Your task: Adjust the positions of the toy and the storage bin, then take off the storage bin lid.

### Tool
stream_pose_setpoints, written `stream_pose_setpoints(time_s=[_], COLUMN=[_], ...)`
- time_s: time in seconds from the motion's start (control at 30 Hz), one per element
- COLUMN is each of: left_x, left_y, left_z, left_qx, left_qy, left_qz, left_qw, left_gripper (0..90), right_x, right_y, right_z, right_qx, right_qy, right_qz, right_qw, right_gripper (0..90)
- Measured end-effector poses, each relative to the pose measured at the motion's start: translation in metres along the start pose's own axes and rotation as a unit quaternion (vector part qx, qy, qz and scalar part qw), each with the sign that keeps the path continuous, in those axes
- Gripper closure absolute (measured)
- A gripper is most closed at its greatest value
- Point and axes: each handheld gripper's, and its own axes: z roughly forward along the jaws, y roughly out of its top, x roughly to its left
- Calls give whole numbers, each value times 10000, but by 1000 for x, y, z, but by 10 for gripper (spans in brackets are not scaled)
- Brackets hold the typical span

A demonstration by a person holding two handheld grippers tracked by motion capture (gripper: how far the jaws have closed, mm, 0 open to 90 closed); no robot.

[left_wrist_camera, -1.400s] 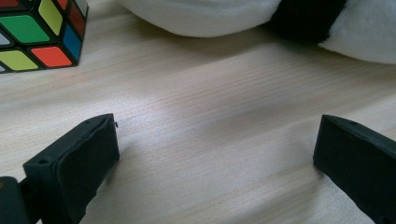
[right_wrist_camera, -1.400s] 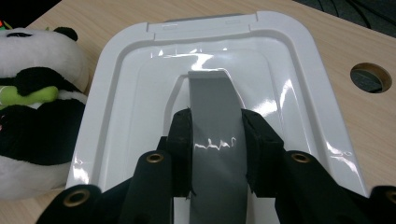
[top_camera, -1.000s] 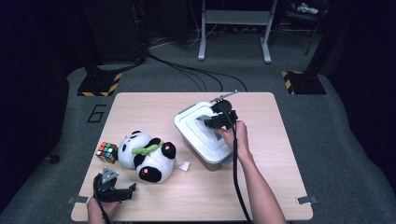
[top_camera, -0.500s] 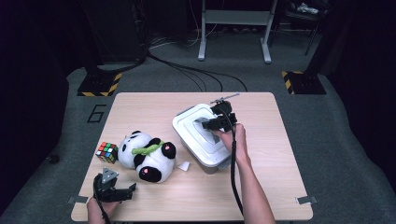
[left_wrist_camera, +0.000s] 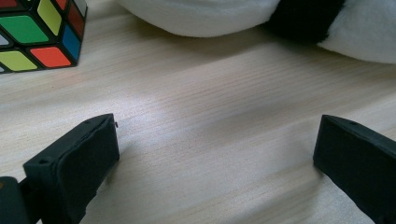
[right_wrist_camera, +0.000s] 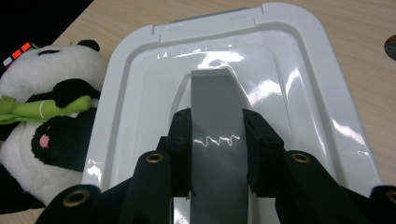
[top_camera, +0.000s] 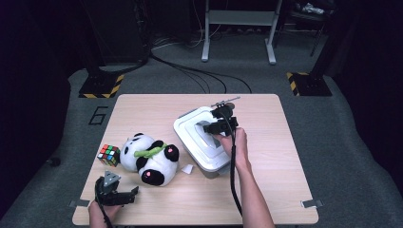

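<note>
We have the right gripper [right_wrist_camera: 217,140] clamped on the lid's grey handle [right_wrist_camera: 215,107]; the white lid [top_camera: 199,137] sits unlifted, our left gripper [top_camera: 119,195] spread idle.

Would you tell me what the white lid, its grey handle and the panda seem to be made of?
White lid: glossy moulded plastic, judging by sharp highlights. Grey handle: likely smooth plastic, with a glint across it. Panda: soft plush fabric, fuzzy and matte.

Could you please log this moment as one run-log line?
right gripper: shut on grey handle of white lid | left gripper: open, on table
</note>
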Motion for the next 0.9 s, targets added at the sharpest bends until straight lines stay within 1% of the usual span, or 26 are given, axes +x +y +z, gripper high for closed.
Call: stream_pose_setpoints(time_s=[0.07, 0.23, 0.37, 0.6, 0.8, 0.9], left_x=[0, 0, 0, 0, 0, 0], left_y=[0, 0, 0, 0, 0, 0], left_z=[0, 0, 0, 0, 0, 0], left_qx=[4, 3, 4, 0, 1, 2], left_qy=[-6, -5, 1, -6, -6, -5], left_qz=[-6, -7, -2, 0, 2, 3], left_qw=[10000, 10000, 10000, 10000, 10000, 10000], left_gripper=[2, 1, 1, 2, 2, 2], right_x=[2, 5, 4, 4, 7, 9], right_y=[0, -1, -3, -3, -3, -2], right_z=[1, 1, 1, 1, 2, 2], right_qx=[-23, -59, -84, -149, -172, -186], right_qy=[-6, -27, 27, 6, -90, -157], right_qz=[77, 145, 233, 127, 29, -59], right_qw=[10000, 9999, 9997, 9998, 9998, 9997], right_gripper=[668, 668, 668, 667, 667, 667])
